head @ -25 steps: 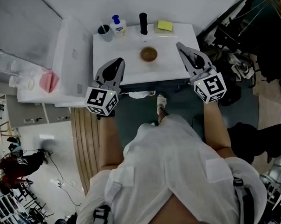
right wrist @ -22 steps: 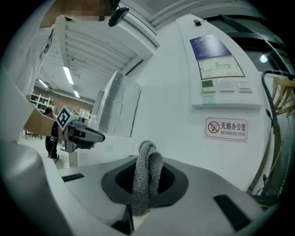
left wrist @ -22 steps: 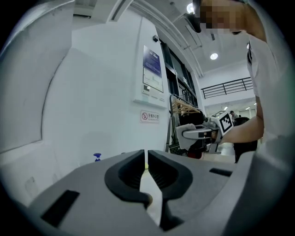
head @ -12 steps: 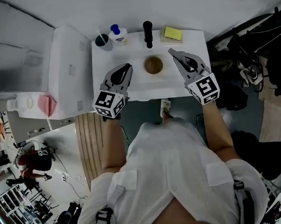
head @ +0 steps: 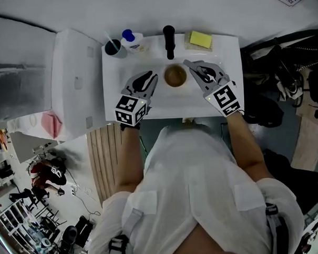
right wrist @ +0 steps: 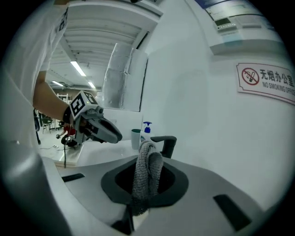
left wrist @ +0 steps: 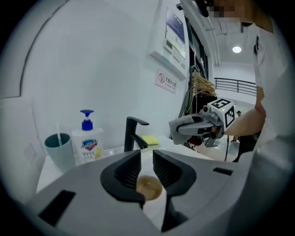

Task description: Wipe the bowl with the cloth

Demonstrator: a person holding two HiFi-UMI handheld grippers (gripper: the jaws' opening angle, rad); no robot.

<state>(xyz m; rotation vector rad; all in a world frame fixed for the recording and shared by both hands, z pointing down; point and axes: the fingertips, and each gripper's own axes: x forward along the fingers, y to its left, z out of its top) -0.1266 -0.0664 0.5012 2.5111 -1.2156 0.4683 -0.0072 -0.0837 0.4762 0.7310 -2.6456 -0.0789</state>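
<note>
So at this point the bowl (head: 175,76) was sitting upright in the middle of the white counter (head: 115,94), just in front of the tap (head: 168,35), with one hand-held gripper either side of it. Neither looked to be touching it.

The left hand-held gripper (left wrist: 146,161) had just been opening its jaws and they stood partway apart with nothing between them. You could only see the bowl through the gap, further off. The right hand-held gripper (right wrist: 146,184) was clamped on a grey knitted cloth (right wrist: 148,161), which stuck up out of the jaws in a folded bunch.

My take on doing this bit well: pin the bowl first. I'd bring the left one onto the near rim and close gently, because a small bowl on a smooth top will probably skate away once the cloth pushes on it. Then I'd tip the right one down so the loose bunch of cloth meets the inside and not the hard jaw tips. Keep clear of the soap bottle (head: 130,40) and cup (head: 113,47) at the back.
</note>
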